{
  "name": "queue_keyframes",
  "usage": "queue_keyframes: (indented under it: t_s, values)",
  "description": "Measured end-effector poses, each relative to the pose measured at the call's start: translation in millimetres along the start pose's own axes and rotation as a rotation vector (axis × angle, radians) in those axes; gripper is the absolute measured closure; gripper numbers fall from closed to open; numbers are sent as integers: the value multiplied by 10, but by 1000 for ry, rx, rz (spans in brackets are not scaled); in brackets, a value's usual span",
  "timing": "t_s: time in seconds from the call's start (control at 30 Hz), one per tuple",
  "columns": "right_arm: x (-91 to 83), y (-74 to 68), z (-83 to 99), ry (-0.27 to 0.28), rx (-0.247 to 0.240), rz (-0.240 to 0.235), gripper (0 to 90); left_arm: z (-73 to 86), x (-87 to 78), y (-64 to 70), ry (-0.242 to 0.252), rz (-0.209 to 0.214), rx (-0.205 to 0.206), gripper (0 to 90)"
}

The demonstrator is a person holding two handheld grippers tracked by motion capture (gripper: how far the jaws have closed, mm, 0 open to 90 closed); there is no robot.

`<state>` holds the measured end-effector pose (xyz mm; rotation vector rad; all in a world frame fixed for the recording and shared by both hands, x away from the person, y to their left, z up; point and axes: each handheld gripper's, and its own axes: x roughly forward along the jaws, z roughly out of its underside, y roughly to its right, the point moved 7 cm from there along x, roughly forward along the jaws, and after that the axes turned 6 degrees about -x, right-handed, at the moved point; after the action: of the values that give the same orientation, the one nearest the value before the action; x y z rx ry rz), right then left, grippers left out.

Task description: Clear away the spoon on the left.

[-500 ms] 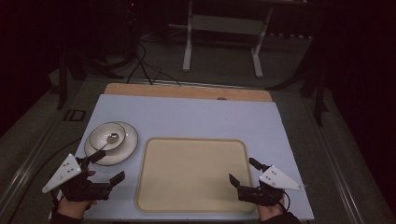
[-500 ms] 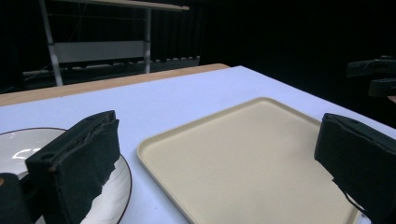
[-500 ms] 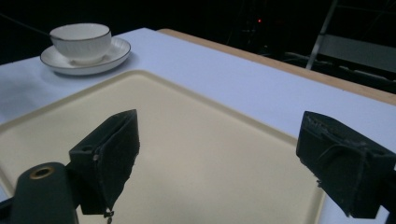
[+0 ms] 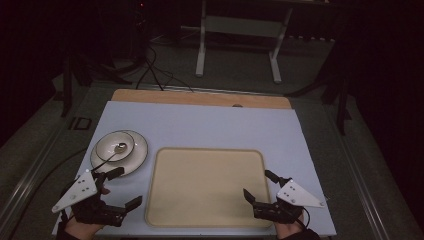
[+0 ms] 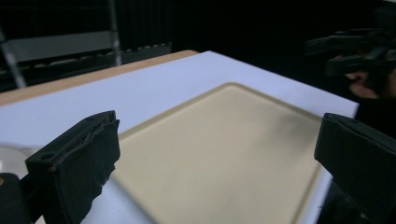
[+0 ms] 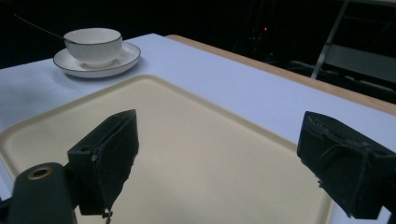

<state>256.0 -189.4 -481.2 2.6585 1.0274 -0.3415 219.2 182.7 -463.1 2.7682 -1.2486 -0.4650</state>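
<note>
At the near edge of the table [image 4: 200, 122], you hold both grippers low, one off each front corner of the cream tray [image 4: 205, 185], which lies bare in the middle of the pale blue top. Your left gripper [image 4: 120, 187] sits by the tray's near-left corner with its jaws spread wide and nothing between them; your right gripper [image 4: 260, 186] mirrors it at the near-right corner, jaws equally wide and empty. The likely piece to move, a white cup [image 4: 116, 145] on its saucer [image 4: 137, 155], stands just off the tray's far-left corner, apart from its rim, with a spoon [image 4: 111, 154] resting in the cup and its handle leaning out towards you. That puts the crockery closest to your left gripper, which already angles towards it, so that hand looks the natural one to reach. The tray sits square to you, probably so either hand can load or lift it evenly.
</note>
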Motion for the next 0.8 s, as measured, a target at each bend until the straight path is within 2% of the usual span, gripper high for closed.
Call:
queue_keyframes:
  t_s: [0.07, 0.1, 0.2, 0.27, 0.3, 0.37, 0.4, 0.43, 0.47, 0.5, 0.53, 0.57, 0.67, 0.73, 0.8]
  values:
    - [-5, -21, -17, 10, -8, -4, 129, -41, -2, 45, -1, 12, 8, 8]
    - [-5, -28, -20, 10, -17, -4, 132, -142, -20, 113, 4, 13, 39, 9]
    - [6, -56, -16, 8, -28, -17, 138, -323, -68, 141, 14, 0, 78, 9]
    - [7, -60, -16, 12, -29, -14, 137, -382, -84, 125, 18, -7, 82, 9]
    - [3, -59, -19, 16, -28, -15, 136, -485, -117, 58, 26, -29, 82, 9]
    - [-2, -57, -23, 20, -28, -10, 136, -564, -149, -55, 32, -61, 71, 17]
    - [-2, -57, -23, 20, -28, -10, 136, -564, -149, -55, 32, -61, 71, 17]
    - [-3, -58, -24, 22, -31, -9, 136, -609, -181, -198, 32, -96, 41, 28]
    - [0, -58, -25, 23, -32, -9, 136, -615, -196, -279, 28, -122, 22, 39]
    - [0, -58, -25, 23, -32, -9, 136, -615, -196, -279, 28, -122, 22, 40]
    - [4, -64, -23, 19, -35, -8, 136, -596, -229, -447, 2, -168, -26, 52]
    - [6, -67, -23, 19, -37, -7, 137, -574, -246, -525, -7, -193, -52, 52]
    - [10, -72, -25, 19, -44, -5, 136, -466, -313, -733, -30, -275, -125, 73]
    - [10, -66, -26, 21, -45, 4, 136, -366, -356, -840, -43, -325, -187, 108]
    - [12, -67, -26, 20, -48, 5, 136, -248, -390, -927, -65, -377, -232, 116]
